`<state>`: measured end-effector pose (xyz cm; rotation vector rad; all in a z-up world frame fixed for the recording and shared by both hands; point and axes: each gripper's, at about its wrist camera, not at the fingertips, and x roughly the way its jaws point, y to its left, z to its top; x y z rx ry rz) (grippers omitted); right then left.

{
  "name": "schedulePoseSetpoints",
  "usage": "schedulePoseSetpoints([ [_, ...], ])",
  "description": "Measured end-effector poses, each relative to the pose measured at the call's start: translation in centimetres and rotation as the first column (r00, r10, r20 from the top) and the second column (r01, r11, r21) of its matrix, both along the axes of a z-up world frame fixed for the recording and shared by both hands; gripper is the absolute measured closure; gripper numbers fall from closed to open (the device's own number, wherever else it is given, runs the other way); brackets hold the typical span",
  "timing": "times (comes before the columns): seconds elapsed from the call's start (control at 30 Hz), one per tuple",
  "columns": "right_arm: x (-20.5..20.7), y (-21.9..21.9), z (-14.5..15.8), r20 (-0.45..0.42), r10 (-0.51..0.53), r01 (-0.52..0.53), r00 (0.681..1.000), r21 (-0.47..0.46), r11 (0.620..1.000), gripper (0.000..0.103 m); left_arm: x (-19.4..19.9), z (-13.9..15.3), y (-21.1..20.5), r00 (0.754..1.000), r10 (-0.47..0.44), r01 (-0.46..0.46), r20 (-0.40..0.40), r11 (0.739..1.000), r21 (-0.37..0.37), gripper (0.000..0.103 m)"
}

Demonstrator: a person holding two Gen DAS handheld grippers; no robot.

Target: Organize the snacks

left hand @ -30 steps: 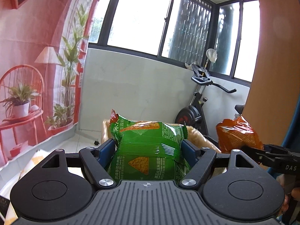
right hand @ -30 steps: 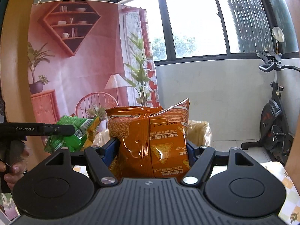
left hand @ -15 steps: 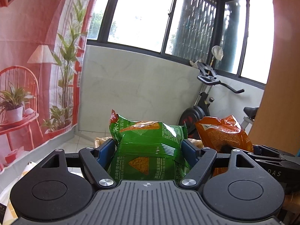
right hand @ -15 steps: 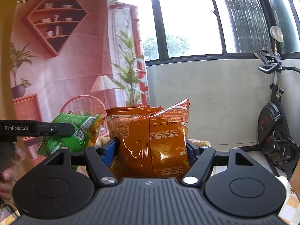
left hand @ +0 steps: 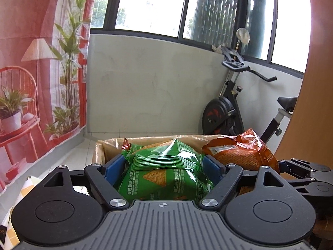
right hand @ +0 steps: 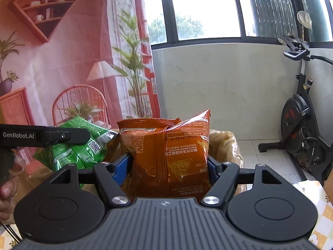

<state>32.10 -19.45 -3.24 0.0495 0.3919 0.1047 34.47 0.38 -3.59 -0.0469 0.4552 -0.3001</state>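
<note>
The left tool (left hand: pixel 164 162) has its two blue-padded fingers (left hand: pixel 114 166) spread wide around a crinkly green foil snack bag printed with a corn-chip triangle (left hand: pixel 166 173), and the pads press into the bag's two sides, so the bag is gripped; its jaws have just been opening a little with the bag between them. Directly ahead of this tool, past the bag, sits an open brown cardboard box lined with clear plastic (left hand: pixel 102 148); the green bag hangs in front of and partly over its near rim. Just to the right of the left tool is a shiny orange foil snack bag (left hand: pixel 239 154), carried by the right tool, whose black linkage (left hand: pixel 306 166) shows at the right edge.

Seen from the right wrist, the right tool (right hand: pixel 169 164) holds that orange bag (right hand: pixel 172 156) upright between its own blue pads, spread wide and squeezing the bag's sides. The box's plastic lining (right hand: pixel 224 145) rises just behind the bag and to its right. To the left of this tool the green bag (right hand: pixel 79 148) shows tilted, beside the black arm of the left tool (right hand: pixel 41 137), with part of a person's hand (right hand: pixel 6 189) at the left edge. A black exercise bike (right hand: pixel 301 120) stands well beyond, to the right, against the pale wall.
</note>
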Motion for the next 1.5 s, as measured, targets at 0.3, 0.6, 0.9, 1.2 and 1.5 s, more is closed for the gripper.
schedulePoseSetpoints([
  [0.3,-0.7,0.7,-0.4,-0.058,0.004,-0.004,0.998,-0.004,1.000,0.016,-0.5,0.7,0.8,1.000,0.007,-0.007,-0.011,1.000,-0.005,0.016],
  [0.6,-4.8,1.1,0.6,-0.029,0.006,-0.005,1.000,0.038,0.999,0.016,-5.2,1.3,2.0,1.000,-0.010,0.010,0.001,1.000,-0.013,0.016],
  [0.9,-10.7,1.2,0.5,-0.008,0.013,-0.012,1.000,0.087,0.996,0.016,-9.3,0.8,4.6,1.000,-0.002,0.001,-0.023,0.998,-0.066,0.016],
  [1.2,-14.6,0.6,-2.0,-0.045,-0.005,0.006,0.999,0.021,1.000,0.016,-10.7,-2.6,2.5,0.994,-0.047,0.032,-0.098,0.989,-0.148,0.016],
  [1.5,-16.8,0.2,-5.3,-0.105,-0.032,0.022,0.994,-0.097,0.995,0.016,-10.2,-5.7,0.9,0.978,-0.090,0.061,-0.189,0.986,-0.154,0.016],
])
